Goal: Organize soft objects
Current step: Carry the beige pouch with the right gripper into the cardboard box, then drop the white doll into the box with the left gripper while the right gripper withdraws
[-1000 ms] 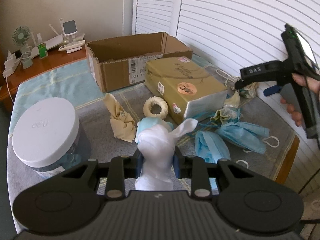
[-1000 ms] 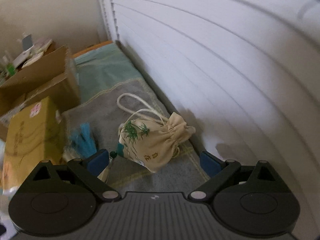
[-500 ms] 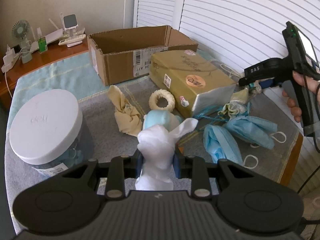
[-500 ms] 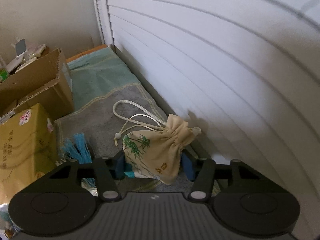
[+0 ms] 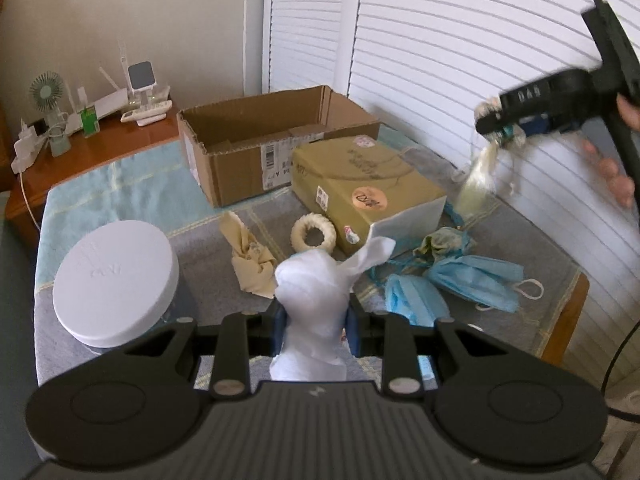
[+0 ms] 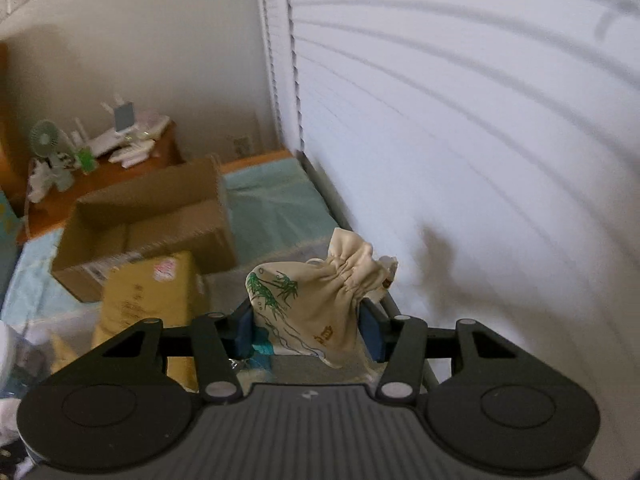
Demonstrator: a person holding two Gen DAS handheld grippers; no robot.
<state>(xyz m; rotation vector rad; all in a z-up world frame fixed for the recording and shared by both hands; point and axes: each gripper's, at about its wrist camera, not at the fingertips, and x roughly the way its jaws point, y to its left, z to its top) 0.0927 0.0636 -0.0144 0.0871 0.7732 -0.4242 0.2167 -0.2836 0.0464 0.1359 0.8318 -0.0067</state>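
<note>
white cloth; cream pouch with green bamboo print; light blue masks; brown box; gold-tan carton; white jar lid; grey and pale teal mat; blue gripper pads

White louvered shutters on right, beige wall behind, wood side table w/ small fan; daylit.

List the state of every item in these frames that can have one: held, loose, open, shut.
left gripper: shut on white cloth
white cloth: held, bunched
right gripper: shut on drawstring pouch
drawstring pouch: held, cinched shut
cardboard box: open, upright
white-lidded jar: lid on
yellow package: closed, lying on the table
blue face masks: loose, crumpled
beige cloth: loose, crumpled
</note>
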